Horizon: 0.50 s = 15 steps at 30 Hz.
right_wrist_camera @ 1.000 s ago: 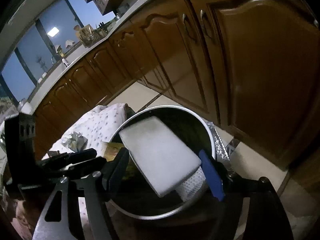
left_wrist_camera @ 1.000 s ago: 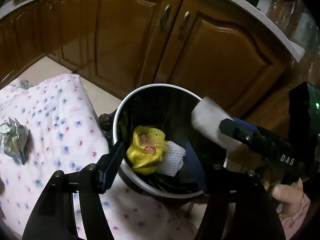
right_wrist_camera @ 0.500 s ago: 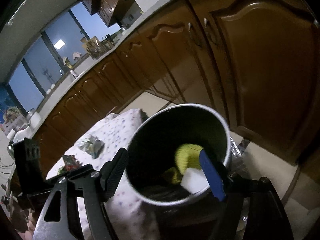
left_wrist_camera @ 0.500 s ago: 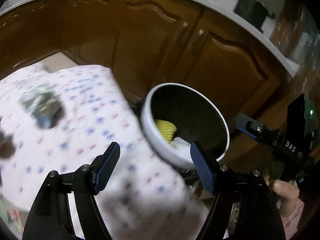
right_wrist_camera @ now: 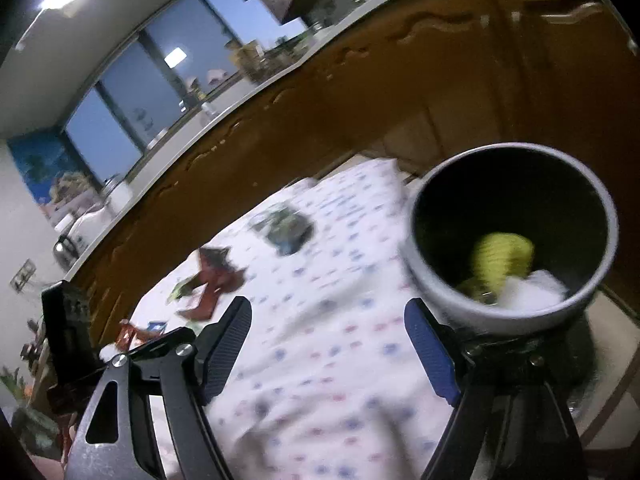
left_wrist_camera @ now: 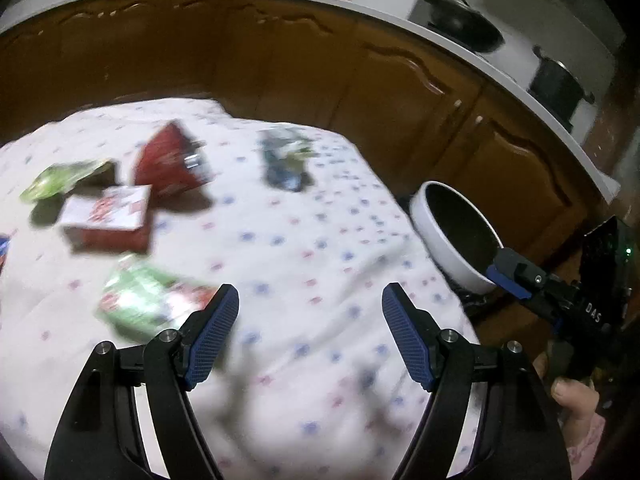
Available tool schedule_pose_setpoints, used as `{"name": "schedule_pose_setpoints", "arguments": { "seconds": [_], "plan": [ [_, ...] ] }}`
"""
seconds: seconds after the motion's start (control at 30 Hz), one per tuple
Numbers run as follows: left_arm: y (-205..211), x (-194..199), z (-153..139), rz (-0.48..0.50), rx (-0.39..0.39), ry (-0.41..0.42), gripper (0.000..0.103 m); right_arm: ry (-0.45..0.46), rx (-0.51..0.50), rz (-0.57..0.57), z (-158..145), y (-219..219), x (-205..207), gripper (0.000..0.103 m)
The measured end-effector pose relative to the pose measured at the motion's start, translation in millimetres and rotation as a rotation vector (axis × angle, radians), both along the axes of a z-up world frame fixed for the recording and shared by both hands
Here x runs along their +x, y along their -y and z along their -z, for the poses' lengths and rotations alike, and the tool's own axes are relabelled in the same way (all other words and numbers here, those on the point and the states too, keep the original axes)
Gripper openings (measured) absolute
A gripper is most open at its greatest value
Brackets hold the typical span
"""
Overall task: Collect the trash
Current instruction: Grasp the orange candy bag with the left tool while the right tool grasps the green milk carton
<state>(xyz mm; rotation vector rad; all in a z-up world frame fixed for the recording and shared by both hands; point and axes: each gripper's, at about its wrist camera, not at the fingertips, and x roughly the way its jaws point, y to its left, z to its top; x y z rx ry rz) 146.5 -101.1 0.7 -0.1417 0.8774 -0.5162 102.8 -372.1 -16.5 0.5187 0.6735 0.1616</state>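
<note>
brown kitchen cabinets [left_wrist_camera: 400,92] are seen behind a table draped in a dotted white cloth [left_wrist_camera: 304,248]; a white trash bin [right_wrist_camera: 512,236] stands just beside the cloth's right edge, and inside it a yellow crumpled item [right_wrist_camera: 502,258] and a white piece [right_wrist_camera: 536,288] are seen. loose trash lies across the cloth: a red-and-white box [left_wrist_camera: 108,216], a red wrapper [left_wrist_camera: 168,164], a green wrapper [left_wrist_camera: 144,304], a green packet [left_wrist_camera: 60,180], a dark crumpled wrapper [left_wrist_camera: 286,160]. left gripper [left_wrist_camera: 310,336] and right gripper [right_wrist_camera: 328,356] are both held spread and empty above the cloth. the next pickup is judged best made on the near green wrapper, fingers lowered astride it and closed on a raised crease, not on cloth
</note>
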Motion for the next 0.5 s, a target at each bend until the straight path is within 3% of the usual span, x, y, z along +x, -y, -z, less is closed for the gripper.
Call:
{"name": "schedule_pose_setpoints", "arguments": {
  "seconds": [0.37, 0.5],
  "plan": [
    [-103, -13, -1, -0.159, 0.042, 0.019, 0.076, -0.014, -0.048, -0.252, 5, -105, 25, 0.081],
    [-148, -9, -2, -0.253, 0.053, 0.015, 0.077, -0.015, -0.121, -0.34, 6, -139, 36, 0.081]
  ]
}}
